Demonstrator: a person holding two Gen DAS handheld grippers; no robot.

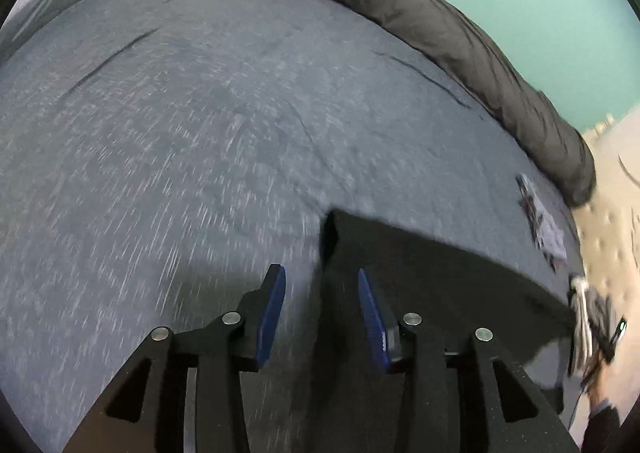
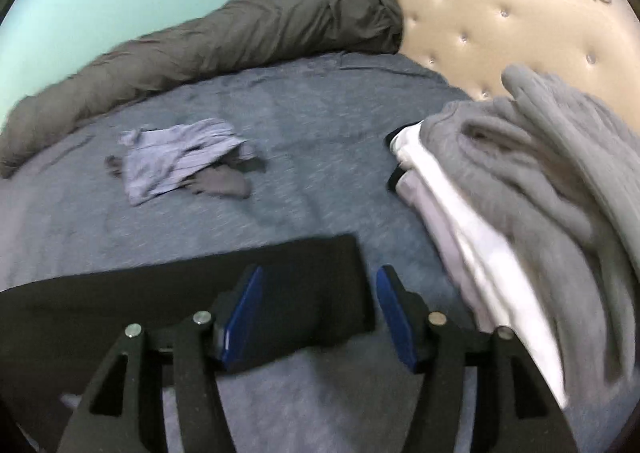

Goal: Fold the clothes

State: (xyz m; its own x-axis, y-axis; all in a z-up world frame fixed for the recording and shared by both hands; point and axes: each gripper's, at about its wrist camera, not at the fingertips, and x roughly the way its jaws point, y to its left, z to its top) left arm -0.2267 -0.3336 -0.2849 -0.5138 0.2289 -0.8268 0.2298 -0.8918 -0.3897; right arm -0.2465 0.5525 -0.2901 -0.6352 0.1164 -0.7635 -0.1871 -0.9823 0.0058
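the black garment (image 2: 180,293) lies flat on the bed (image 1: 200,133), its long axis running across between the two tools. the left gripper (image 1: 322,305) has its fingers apart, straddling the garment's left end edge; the right gripper (image 2: 320,309) – fingers also apart, nothing clamped – straddles the right end corner. each end sits just at its own gripper, neither nearer. a grey and white pile (image 2: 520,193) lies to the right.

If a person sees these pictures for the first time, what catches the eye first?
Probably the black garment spread flat on the grey-blue bed sheet, right under both open grippers, left and right. Next, the heap of grey and white clothes at the right, beside the cream tufted headboard.
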